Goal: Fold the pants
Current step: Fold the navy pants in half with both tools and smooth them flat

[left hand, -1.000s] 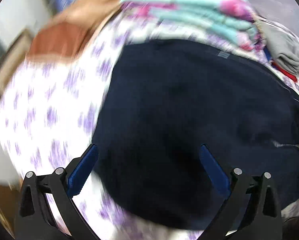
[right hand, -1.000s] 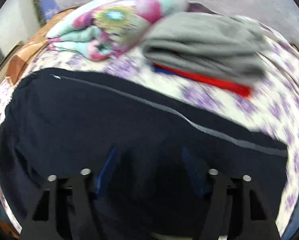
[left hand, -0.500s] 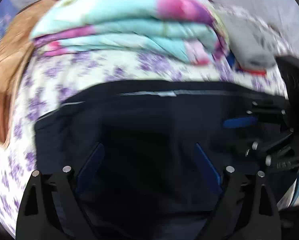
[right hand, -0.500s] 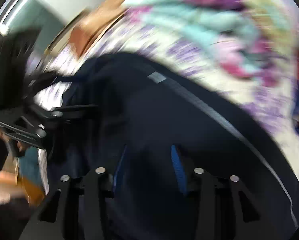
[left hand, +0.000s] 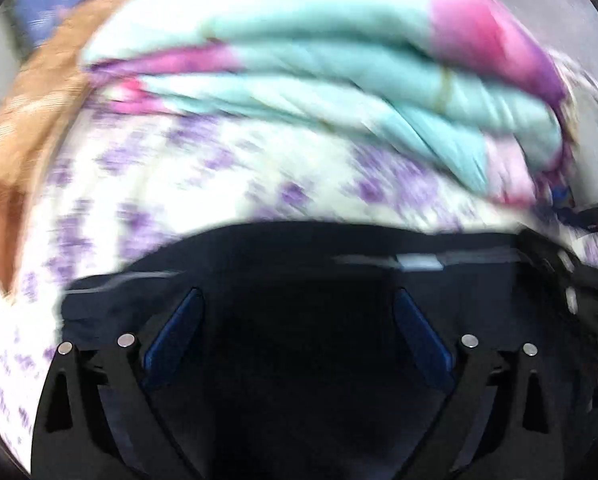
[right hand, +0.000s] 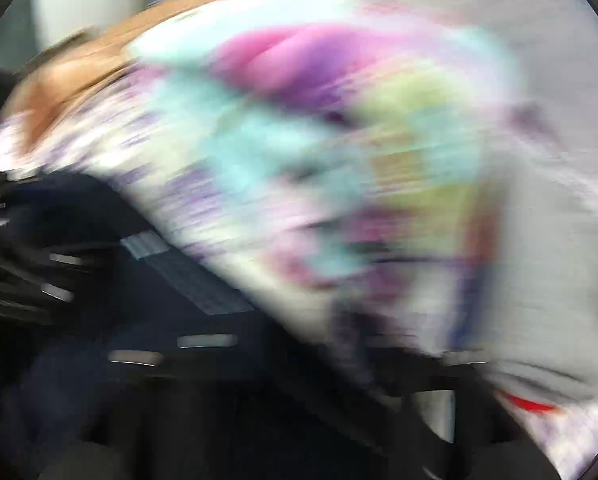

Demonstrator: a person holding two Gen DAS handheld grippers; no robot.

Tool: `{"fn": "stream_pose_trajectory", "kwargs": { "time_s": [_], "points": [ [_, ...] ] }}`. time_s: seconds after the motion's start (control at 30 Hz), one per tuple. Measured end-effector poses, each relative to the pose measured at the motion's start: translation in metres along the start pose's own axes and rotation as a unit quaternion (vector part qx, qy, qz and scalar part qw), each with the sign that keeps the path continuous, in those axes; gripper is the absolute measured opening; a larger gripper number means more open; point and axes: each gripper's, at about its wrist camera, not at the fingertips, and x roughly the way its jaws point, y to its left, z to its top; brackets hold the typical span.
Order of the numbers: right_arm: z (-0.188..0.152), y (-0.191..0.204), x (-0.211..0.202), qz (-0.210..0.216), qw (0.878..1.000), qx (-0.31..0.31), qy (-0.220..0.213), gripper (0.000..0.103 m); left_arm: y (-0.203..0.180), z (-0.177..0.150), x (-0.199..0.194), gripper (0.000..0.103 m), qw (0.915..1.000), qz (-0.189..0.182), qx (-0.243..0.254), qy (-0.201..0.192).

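Observation:
The dark navy pants (left hand: 299,264) lie on the purple-flowered bedsheet (left hand: 187,176), their far edge with a grey stripe and label across the view. My left gripper (left hand: 297,320) is open, its blue pads spread wide just over the dark cloth. The right gripper shows at the right edge of the left wrist view (left hand: 579,288). The right wrist view is heavily blurred: the pants (right hand: 179,292) fill its lower left, and my own right fingers cannot be made out. The left gripper shows as a dark smear at that view's left edge (right hand: 15,264).
A folded turquoise and pink floral quilt (left hand: 339,80) lies just beyond the pants; it also shows in the right wrist view (right hand: 299,140). A brown wooden bed frame (left hand: 23,120) is at the left. Grey folded clothes (right hand: 559,280) with a red edge lie at the right.
Both grippers have swept toward the pants' far edge and the quilt, which now looms much larger. The right wrist view has turned further right and become very blurred. The left jaws stay spread.

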Motion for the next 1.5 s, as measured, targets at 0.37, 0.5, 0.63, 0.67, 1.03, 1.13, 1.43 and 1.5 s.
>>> {"fn": "stream_pose_trajectory", "kwargs": {
  "time_s": [0.37, 0.5, 0.63, 0.67, 1.03, 1.13, 1.43, 1.5],
  "points": [
    [-0.117, -0.116, -0.011, 0.065, 0.990, 0.076, 0.103, 0.055, -0.029, -0.042, 0.016, 0.099, 0.9936, -0.034, 0.094, 0.053],
    [-0.133, -0.182, -0.031, 0.022, 0.988, 0.139, 0.065, 0.007, -0.037, -0.031, 0.011, 0.099, 0.9977, -0.008, 0.058, 0.035],
    [-0.141, -0.198, -0.078, -0.006, 0.984, 0.180, 0.009, 0.079, -0.047, -0.026, -0.020, 0.098, 0.9976, -0.029, 0.063, -0.001],
    [-0.146, -0.199, -0.082, 0.021, 0.982, 0.188, 0.016, 0.079, -0.048, -0.027, -0.025, 0.098, 0.9971, -0.038, 0.066, -0.003],
    [-0.208, -0.271, -0.066, -0.118, 0.948, 0.284, 0.086, 0.088, -0.070, -0.052, 0.015, 0.099, 0.9959, -0.021, 0.060, 0.064],
    [-0.205, -0.274, -0.092, -0.107, 0.933, 0.340, 0.048, 0.088, -0.065, -0.031, 0.001, 0.098, 0.9986, 0.042, 0.008, 0.032],
    [-0.219, -0.194, -0.073, -0.066, 0.963, 0.213, 0.149, 0.097, -0.055, -0.101, -0.011, 0.098, 0.9939, -0.032, -0.012, 0.104],
    [-0.214, -0.189, -0.089, -0.113, 0.953, 0.241, 0.143, 0.097, -0.045, -0.120, -0.025, 0.098, 0.9952, -0.030, -0.027, 0.089]
  ]
}}
